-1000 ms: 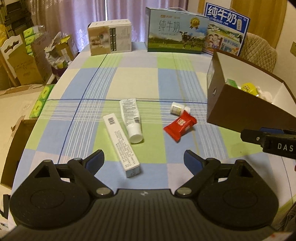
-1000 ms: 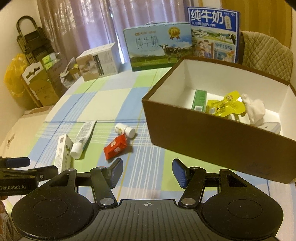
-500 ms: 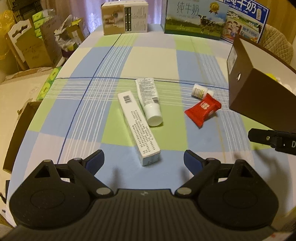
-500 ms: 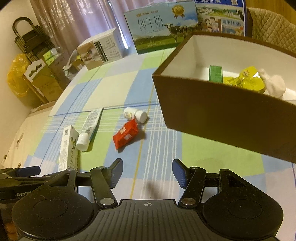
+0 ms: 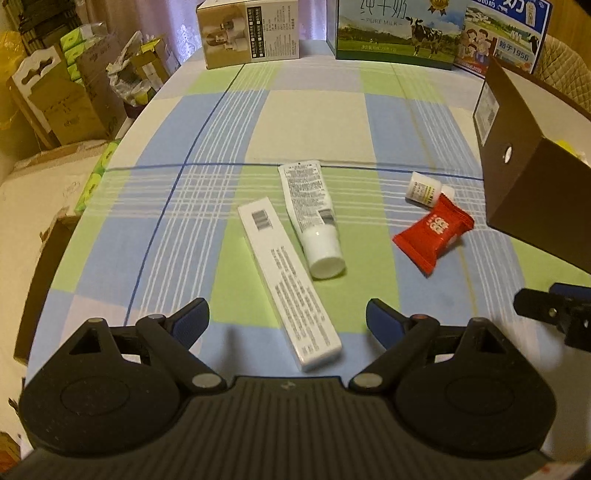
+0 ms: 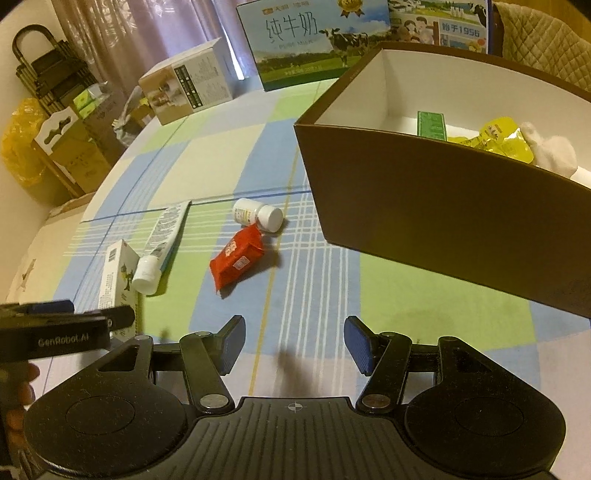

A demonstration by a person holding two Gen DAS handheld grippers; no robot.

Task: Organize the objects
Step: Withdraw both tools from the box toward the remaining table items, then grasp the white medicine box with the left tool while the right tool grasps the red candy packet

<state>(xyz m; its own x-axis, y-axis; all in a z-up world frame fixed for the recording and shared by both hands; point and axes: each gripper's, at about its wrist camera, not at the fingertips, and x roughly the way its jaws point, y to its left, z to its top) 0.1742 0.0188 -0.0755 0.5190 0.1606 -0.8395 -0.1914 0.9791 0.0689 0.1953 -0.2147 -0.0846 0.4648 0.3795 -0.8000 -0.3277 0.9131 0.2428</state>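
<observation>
A long white carton [image 5: 288,280] lies on the checked tablecloth, its near end between the open fingers of my left gripper [image 5: 287,325]. Beside it rests a white tube [image 5: 312,214] with its cap toward me. Farther right are a red packet [image 5: 434,232] and a small white bottle [image 5: 424,190]. In the right wrist view my right gripper [image 6: 294,345] is open and empty over the cloth, short of the red packet [image 6: 238,256], the bottle [image 6: 258,216], the tube [image 6: 162,240] and the carton [image 6: 116,277]. The brown box [image 6: 443,206] holds a green carton, yellow pouches and something white.
Milk cartons [image 5: 399,33] and a printed box [image 5: 251,33] stand at the table's far edge. Cardboard boxes and bags [image 5: 66,99] crowd the floor to the left. The left gripper [image 6: 55,330] and a hand show at the right wrist view's left edge.
Both grippers have moved forward and lower toward the table. The white carton now lies between my left fingers; the red packet sits closer ahead of my right gripper.
</observation>
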